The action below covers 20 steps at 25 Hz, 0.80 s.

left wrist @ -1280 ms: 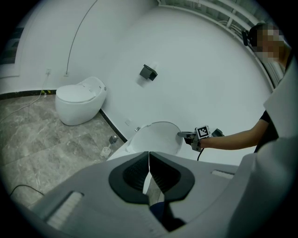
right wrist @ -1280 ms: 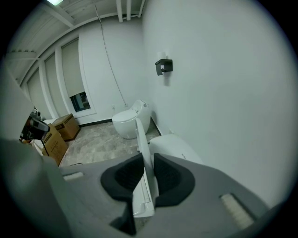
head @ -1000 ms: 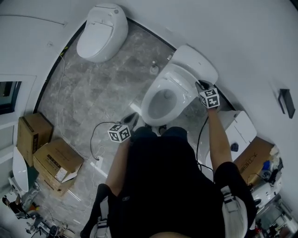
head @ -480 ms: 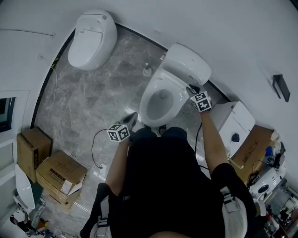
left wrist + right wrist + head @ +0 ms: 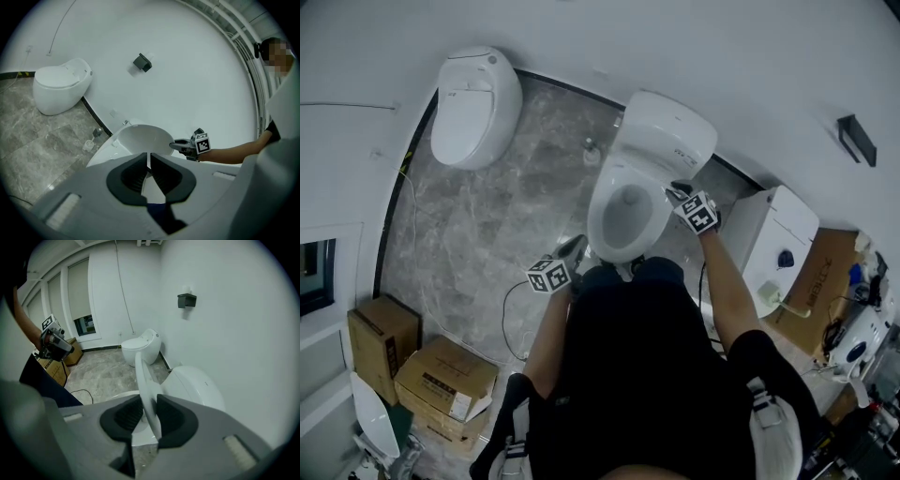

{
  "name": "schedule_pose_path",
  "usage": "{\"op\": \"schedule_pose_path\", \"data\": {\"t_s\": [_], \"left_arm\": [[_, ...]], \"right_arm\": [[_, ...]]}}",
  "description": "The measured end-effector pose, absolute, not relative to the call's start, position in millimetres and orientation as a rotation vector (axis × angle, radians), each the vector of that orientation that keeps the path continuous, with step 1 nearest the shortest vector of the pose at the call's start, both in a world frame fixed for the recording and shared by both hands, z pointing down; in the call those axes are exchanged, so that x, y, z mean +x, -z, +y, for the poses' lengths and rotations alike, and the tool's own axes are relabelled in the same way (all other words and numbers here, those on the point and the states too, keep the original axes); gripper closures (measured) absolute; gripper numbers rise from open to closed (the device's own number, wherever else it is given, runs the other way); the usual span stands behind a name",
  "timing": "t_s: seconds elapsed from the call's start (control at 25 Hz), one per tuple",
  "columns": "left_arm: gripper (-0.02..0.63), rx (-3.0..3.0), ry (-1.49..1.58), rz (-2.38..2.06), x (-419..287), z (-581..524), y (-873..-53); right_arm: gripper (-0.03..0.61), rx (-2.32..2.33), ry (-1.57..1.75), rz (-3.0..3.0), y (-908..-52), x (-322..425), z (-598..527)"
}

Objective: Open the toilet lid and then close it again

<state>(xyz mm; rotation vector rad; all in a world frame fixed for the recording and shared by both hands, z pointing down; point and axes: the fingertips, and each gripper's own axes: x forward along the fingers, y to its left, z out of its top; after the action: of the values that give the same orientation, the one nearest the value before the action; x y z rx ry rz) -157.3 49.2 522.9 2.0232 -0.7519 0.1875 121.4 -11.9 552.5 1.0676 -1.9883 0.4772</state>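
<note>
Toilet lid (image 5: pixel 140 366) stands clamped in right tongs (image 5: pixel 149 405), jaws just widening; left tongs (image 5: pixel 149 161) closed, empty.

Second toilet (image 5: pixel 475 108) left of toilet (image 5: pixel 605 202) (lid (image 5: pixel 142 376) raised), wall (image 5: pixel 750 56) behind; boxes (image 5: pixel 445 380) lower left

Sanitary-ware showroom or test room, open toilet (image 5: pixel 642 173), second toilet (image 5: pixel 473 105), marble floor (image 5: pixel 516 216), cardboard boxes (image 5: pixel 448 382)
</note>
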Motion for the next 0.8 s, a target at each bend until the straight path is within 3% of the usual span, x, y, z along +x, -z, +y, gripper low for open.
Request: {"op": "schedule_pose_path", "data": {"t_s": [0.32,0.48,0.8], "left_arm": [[0.595,2.046,-0.135,-0.657,-162,52,-528],[0.541,2.053,-0.167,-0.618,-161,55,-529],[0.528,2.043,-0.210,-0.593,-154,47,-534]], "right_arm": [[0.486,1.111,-0.428,-1.949,-561,108,7],[0.486,1.129,-0.437,-1.940,-562,110,9],[0.474,1.090,-0.417,-1.961,-567,91,25]]}}
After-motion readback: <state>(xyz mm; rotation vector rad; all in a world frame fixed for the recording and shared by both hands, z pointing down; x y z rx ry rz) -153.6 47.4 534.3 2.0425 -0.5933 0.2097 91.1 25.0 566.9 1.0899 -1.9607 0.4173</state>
